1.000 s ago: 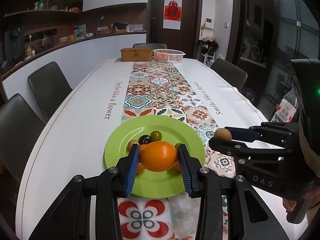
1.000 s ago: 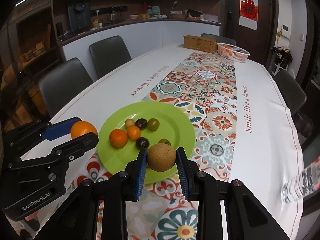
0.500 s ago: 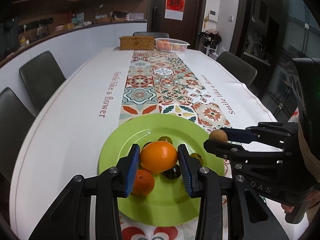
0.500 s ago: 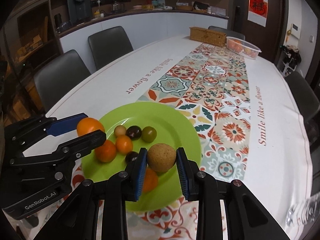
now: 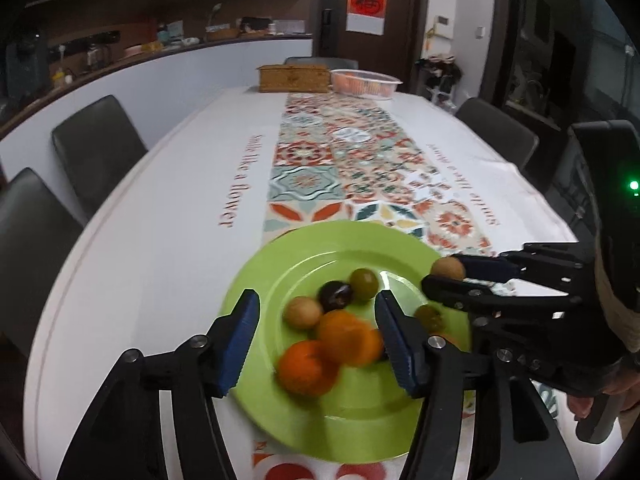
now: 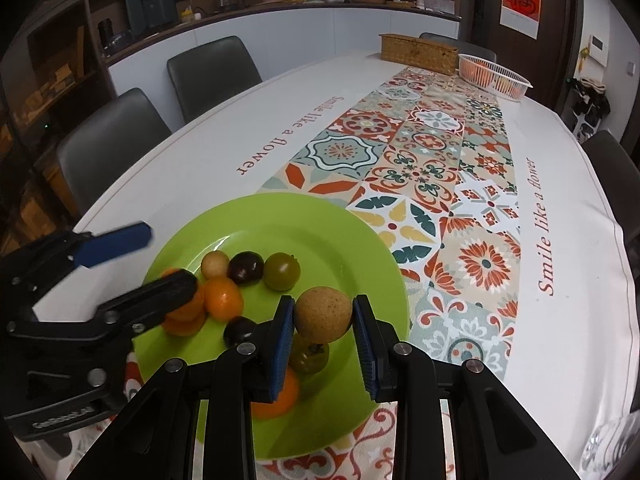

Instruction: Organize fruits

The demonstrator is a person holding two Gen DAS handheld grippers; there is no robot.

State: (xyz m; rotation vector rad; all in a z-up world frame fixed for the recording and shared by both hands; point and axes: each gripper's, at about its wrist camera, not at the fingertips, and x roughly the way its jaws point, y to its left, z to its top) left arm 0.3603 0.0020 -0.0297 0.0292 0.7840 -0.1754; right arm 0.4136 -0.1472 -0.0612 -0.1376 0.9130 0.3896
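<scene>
A: Left gripper (image 5: 316, 338) spread wide, empty, hanging over the green plate (image 5: 256, 408), oranges (image 5: 348, 336) between its fingers.

B: Right gripper (image 6: 324, 326) pinches the brown fruit (image 6: 323, 311) (round, no long axis) above the plate's 4 o'clock rim; straight down should land it.

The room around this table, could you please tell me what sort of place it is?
Most likely a home dining room open to a kitchen: a long table under a white cloth with a patterned runner, dark padded dining chairs beside it, and a counter with kitchen appliances along the wall.
</scene>
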